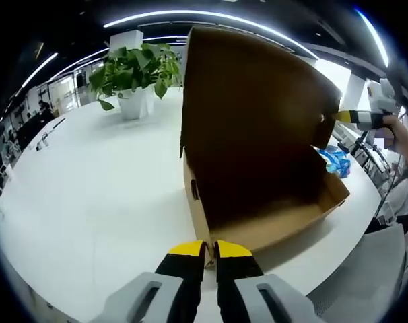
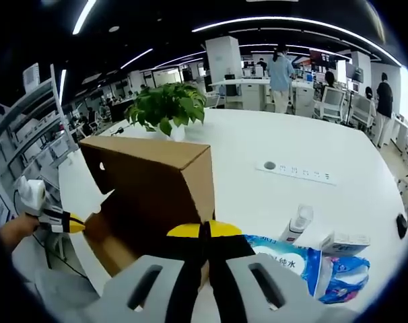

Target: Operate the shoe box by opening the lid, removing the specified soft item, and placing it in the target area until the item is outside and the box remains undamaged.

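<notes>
The left gripper view looks into the open shoe box (image 1: 258, 202). The inside is dark brown, and I cannot make out any soft thing in it. The lid (image 1: 251, 101) stands straight up like a wall. The right gripper view looks at the outside of the same box (image 2: 150, 188) from the other side.

The left gripper (image 1: 209, 250) has its yellow tips pinched on the near corner edge of the box. The right gripper (image 2: 204, 232) has its yellow tips closed on the box edge too. In the left gripper view, that right gripper reaches in from the right and its tip touches the far edge of the lid, with a hand (image 1: 392, 131) behind it. In the right gripper view, the other gripper pokes in from the left, beside the box.

The box sits on a big white table (image 1: 89, 195). There is lots of bare table to the left of the box. A green plant (image 1: 133, 70) in a white pot stands well apart, farther back. A blue pack of wipes (image 2: 291, 262) lies just beside the box, with a small white bottle (image 2: 297, 222) and a small white box (image 2: 342, 242) near it. A white power strip (image 2: 298, 171) lies farther out. People stand at desks far behind the table.
</notes>
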Demonstrator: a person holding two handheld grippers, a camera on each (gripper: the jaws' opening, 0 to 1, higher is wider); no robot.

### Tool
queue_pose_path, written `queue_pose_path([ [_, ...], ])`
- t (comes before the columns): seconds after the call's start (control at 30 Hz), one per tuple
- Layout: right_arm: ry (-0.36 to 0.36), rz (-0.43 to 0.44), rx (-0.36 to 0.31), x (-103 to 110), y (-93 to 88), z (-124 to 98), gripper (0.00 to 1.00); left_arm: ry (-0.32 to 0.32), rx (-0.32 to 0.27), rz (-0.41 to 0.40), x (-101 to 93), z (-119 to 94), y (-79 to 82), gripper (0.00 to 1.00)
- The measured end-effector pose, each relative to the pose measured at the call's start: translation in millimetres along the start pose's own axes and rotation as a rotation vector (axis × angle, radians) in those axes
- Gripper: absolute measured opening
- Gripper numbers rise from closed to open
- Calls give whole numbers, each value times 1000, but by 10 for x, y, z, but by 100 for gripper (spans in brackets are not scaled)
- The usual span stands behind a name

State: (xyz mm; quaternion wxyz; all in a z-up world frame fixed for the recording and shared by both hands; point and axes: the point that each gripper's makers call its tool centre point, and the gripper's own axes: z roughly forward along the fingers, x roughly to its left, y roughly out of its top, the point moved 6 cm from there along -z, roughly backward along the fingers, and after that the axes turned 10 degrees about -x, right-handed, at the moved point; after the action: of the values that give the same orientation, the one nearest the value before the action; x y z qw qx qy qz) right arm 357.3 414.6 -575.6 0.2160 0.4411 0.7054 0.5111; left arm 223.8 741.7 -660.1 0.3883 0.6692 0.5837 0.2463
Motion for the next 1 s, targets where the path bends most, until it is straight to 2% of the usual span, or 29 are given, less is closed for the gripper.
queue_pose_path([
  [0.27,-12,-22,-12,71,-103,-94,0,-12,-9,56,-4,-22,24,6],
  [0.4,-14,-58,-23,102,-160,-134,1,-16,-37,49,6,-68,80,8],
  [0.67,-7,-66,-30,152,-266,-219,2,4,-167,62,73,-189,400,18],
  [0.87,-2,-68,-53,174,-326,-263,3,-2,-225,103,46,-251,617,21],
  [1.0,3,-102,-74,223,-347,-293,4,-6,-249,142,8,-270,714,23],
])
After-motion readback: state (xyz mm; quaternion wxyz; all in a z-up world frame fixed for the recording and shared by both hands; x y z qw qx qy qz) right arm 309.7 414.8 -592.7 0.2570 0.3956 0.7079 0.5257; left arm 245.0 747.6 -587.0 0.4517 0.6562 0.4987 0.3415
